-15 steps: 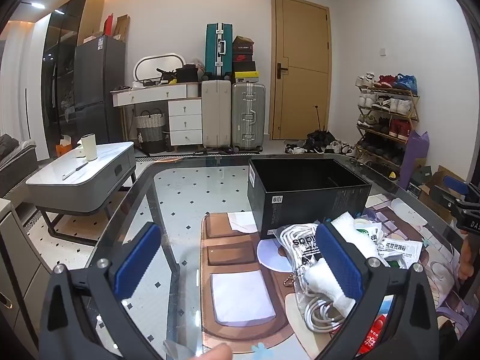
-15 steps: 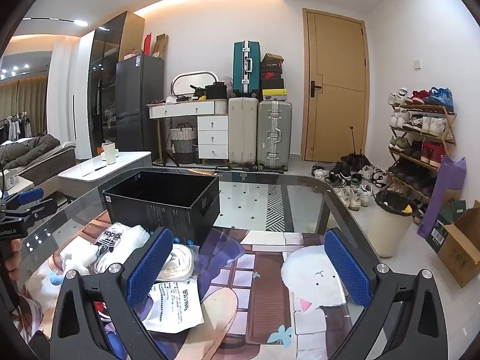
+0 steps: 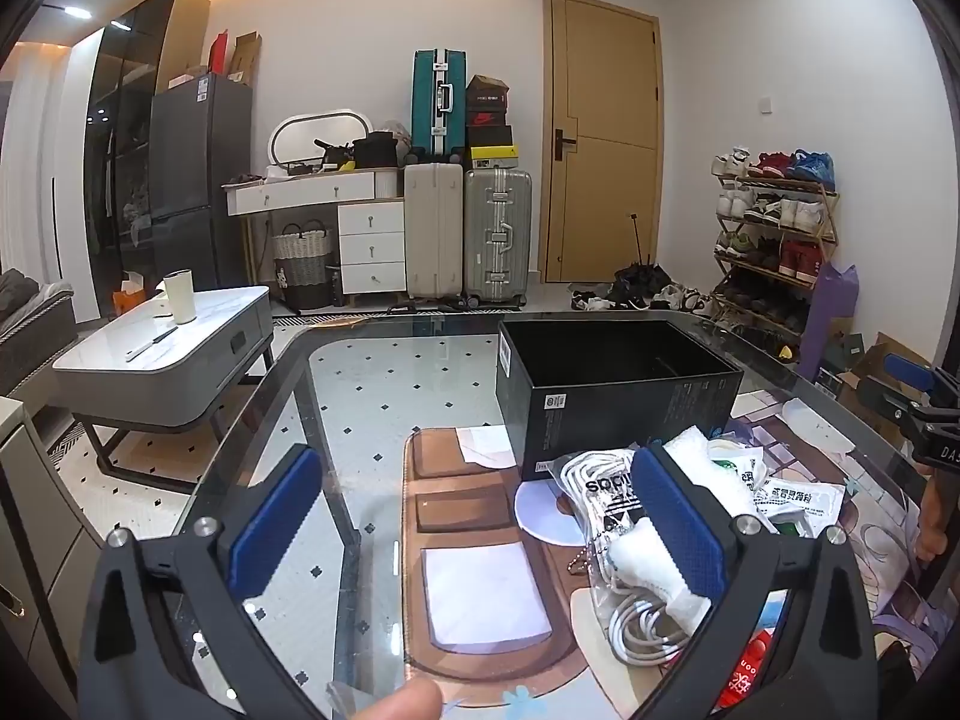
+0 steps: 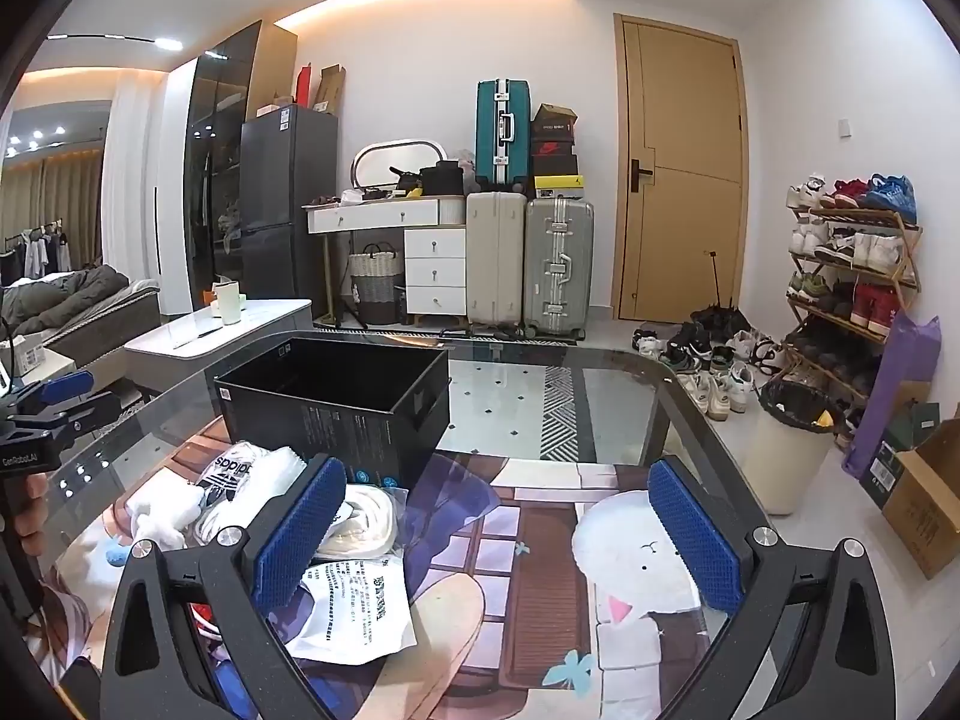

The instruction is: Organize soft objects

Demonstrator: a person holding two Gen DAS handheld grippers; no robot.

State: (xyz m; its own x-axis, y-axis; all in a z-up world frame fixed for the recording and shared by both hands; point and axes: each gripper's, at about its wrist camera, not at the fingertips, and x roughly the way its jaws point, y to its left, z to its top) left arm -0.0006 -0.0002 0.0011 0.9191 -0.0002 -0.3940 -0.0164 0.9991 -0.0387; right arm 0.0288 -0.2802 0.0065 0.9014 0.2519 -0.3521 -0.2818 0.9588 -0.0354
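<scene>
the pile of soft objects is partly hidden: in the left wrist view the left gripper's right finger covers its middle, and in the right wrist view the right gripper's left finger cuts across the coiled white cable. a red packet peeps out at the bottom edge, too cut off to name. the print on the white pouch is too small to read. a fingertip pokes in at the bottom of the left view.

both grippers hang with jaws wide apart, nothing between the pads. the pile lies on the glass table, just in front of the open black box, on a printed mat. beyond stand suitcases, a yellow door and a shoe rack.
</scene>
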